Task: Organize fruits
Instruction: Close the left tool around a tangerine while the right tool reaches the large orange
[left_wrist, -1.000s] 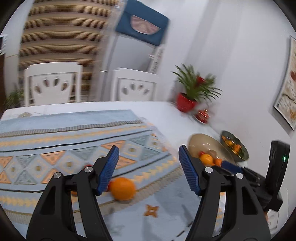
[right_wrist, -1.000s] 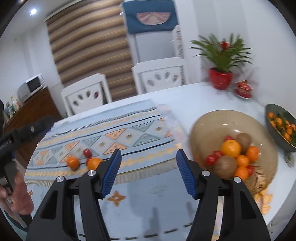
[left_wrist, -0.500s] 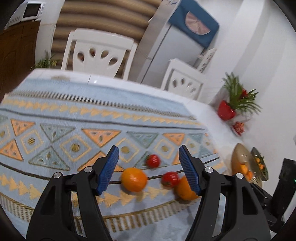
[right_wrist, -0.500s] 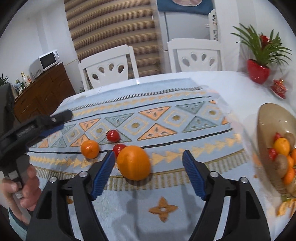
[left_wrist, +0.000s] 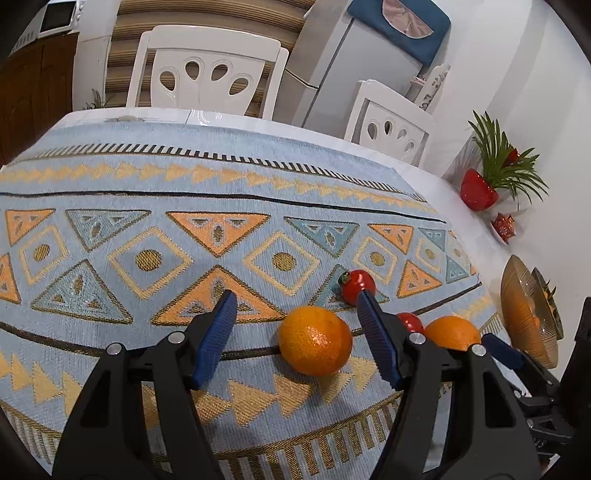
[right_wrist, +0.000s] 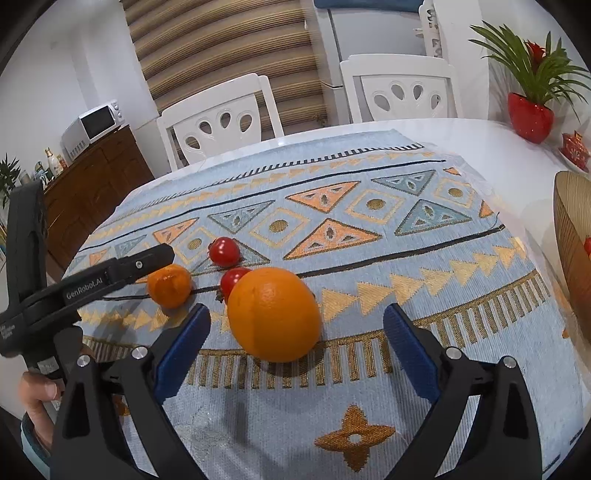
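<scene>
the left gripper (left_wrist: 295, 332) stands with its jaws spread wide and nothing between the pads under pressure. the small mandarin (left_wrist: 315, 340) sits on the patterned cloth (left_wrist: 147, 192) inside that gap, well toward the right-hand pad, at about one o'clock from the midpoint. it looks nearly round, so its axis hardly matters; what matters is that it is off centre. a closing squeeze from here would likely meet the right pad first and nudge the fruit, so i judge a small shift toward three o'clock is needed.

past it, at about one o'clock, lies a red tomato (left_wrist: 357, 281), with a second tomato (left_wrist: 410, 321) mostly hidden behind the right finger.

the right gripper (right_wrist: 297, 341) is likewise spread, gripping nothing. the large orange (right_wrist: 274, 314) lies between its pads, a little toward the left one, at roughly eleven o'clock from the midpoint. it looks slightly egg-shaped, but i cannot tell its axis for sure. this arm is plainly the nearer to the orange, the left arm to the mandarin.

the brown fruit bowl (right_wrist: 570, 236) stands at three o'clock on the white table (right_wrist: 480, 140), well apart from both fruits.
</scene>
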